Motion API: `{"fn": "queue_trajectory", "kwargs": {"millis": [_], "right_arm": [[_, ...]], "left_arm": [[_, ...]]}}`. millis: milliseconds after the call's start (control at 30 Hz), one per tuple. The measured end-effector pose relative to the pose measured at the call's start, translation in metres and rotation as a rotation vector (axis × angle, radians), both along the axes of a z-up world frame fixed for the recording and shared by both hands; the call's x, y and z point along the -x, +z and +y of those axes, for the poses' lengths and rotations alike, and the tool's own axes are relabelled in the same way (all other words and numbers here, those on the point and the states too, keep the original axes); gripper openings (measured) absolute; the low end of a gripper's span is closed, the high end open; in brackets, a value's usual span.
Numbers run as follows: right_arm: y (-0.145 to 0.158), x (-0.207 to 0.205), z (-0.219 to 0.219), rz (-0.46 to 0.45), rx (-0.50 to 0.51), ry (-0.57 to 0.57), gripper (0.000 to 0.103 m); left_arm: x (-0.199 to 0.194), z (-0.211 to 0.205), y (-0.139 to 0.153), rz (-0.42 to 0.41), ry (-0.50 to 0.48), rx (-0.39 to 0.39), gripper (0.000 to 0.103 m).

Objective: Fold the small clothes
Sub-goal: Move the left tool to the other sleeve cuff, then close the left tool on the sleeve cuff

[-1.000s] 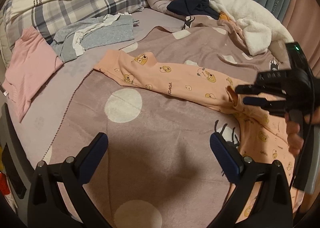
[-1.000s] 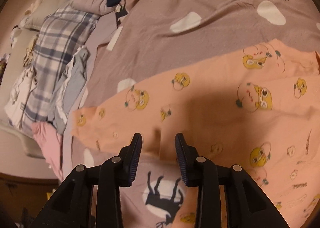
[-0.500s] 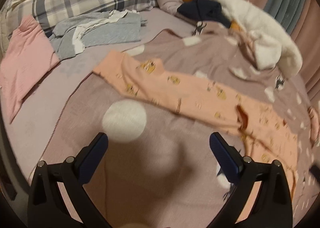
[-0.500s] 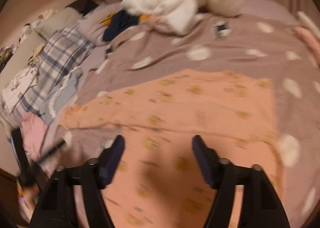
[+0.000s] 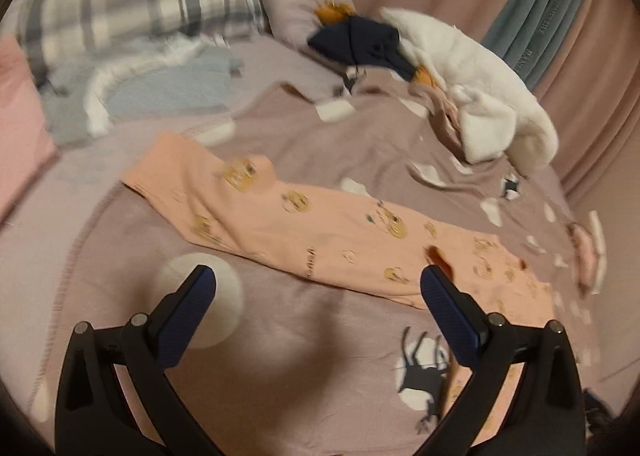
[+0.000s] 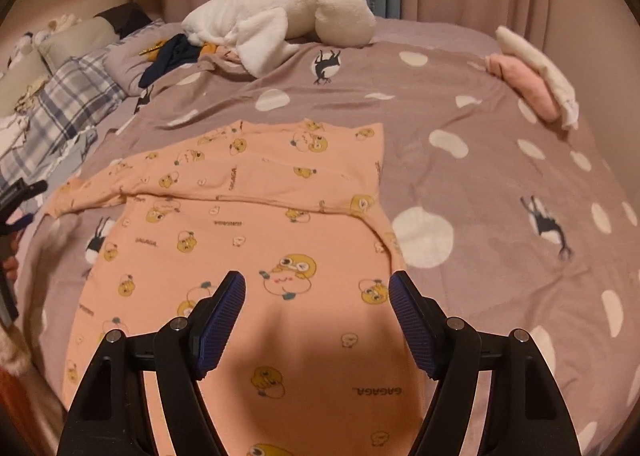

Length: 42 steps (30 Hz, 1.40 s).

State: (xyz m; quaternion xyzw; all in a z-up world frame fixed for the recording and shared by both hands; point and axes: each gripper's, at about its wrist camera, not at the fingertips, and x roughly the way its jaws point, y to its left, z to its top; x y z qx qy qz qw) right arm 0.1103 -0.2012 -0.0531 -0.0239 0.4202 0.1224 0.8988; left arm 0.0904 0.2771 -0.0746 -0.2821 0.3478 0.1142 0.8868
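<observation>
Both grippers hover with jaws spread wide and nothing held: the left gripper (image 5: 316, 288) near the sleeve, the right gripper (image 6: 318, 292) above the body. 1 peach printed shirt (image 6: 256, 240) lies flat on the mauve dotted blanket (image 6: 500, 183).

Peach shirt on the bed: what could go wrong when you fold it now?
1. One sleeve of the shirt is still stretched out sideways, so folding now could come out crooked.
2. Both tongs, left and right, are open and hold nothing; a low pinch might grab the blanket too.
3. The left view is blurry, so aiming may be off.
</observation>
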Motion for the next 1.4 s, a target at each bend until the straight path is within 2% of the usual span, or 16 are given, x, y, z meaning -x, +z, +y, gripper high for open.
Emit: {"fn": "queue_trajectory", "kwargs": {"millis": [67,133,233,333,433,567,667,767,833,967,1033,1100,1133,1200,1300,1400], "right_arm": [[-0.003,-0.004,-0.004,0.030,-0.017,0.017,0.074],[-0.004,-0.004,-0.008,0.017,-0.021,0.019,0.074],[-0.007,-0.009,-0.010,0.005,-0.021,0.004,0.074],[-0.012,-0.015,-0.012,0.014,-0.092,0.048,0.074],[-0.022,-0.024,-0.013,0.027,-0.119,0.055,0.074],[-0.036,-0.031,-0.008,0.059,-0.082,0.045,0.074],[-0.047,-0.034,-0.002,0.062,-0.020,0.064,0.074],[-0.056,-0.038,0.001,0.076,0.014,0.064,0.074],[-0.060,-0.040,0.000,0.095,0.011,0.067,0.074],[-0.064,-0.041,-0.005,0.102,0.013,0.072,0.074],[-0.064,-0.041,-0.006,0.101,0.009,0.067,0.074],[-0.063,-0.040,-0.005,0.099,0.017,0.070,0.074],[-0.064,-0.039,-0.005,0.099,0.023,0.071,0.074],[-0.064,-0.039,-0.003,0.096,0.031,0.075,0.074],[-0.065,-0.041,-0.003,0.097,0.036,0.077,0.074],[-0.066,-0.042,-0.002,0.094,0.039,0.077,0.074]], "left_arm": [[-0.008,0.014,-0.014,0.029,0.006,0.094,0.102],[-0.014,0.030,-0.031,0.077,0.012,0.203,0.102],[-0.015,0.049,-0.047,0.092,0.067,0.292,0.102],[-0.014,0.062,-0.048,0.051,0.077,0.289,0.102],[-0.017,0.075,-0.046,0.030,0.102,0.299,0.102],[-0.024,0.086,-0.047,0.025,0.115,0.286,0.102],[-0.022,0.099,-0.051,-0.029,0.186,0.345,0.102],[-0.023,0.108,-0.051,-0.040,0.223,0.390,0.101],[-0.028,0.109,-0.051,-0.026,0.214,0.374,0.101],[-0.029,0.107,-0.049,-0.011,0.229,0.326,0.092],[-0.025,0.112,-0.051,-0.035,0.263,0.355,0.086],[-0.016,0.125,-0.057,-0.076,0.320,0.421,0.068],[-0.013,0.129,-0.060,-0.085,0.338,0.448,0.063],[-0.009,0.135,-0.063,-0.075,0.360,0.464,0.037],[-0.007,0.137,-0.067,-0.040,0.389,0.429,0.011],[-0.010,0.132,-0.062,-0.011,0.398,0.358,0.008]]}}
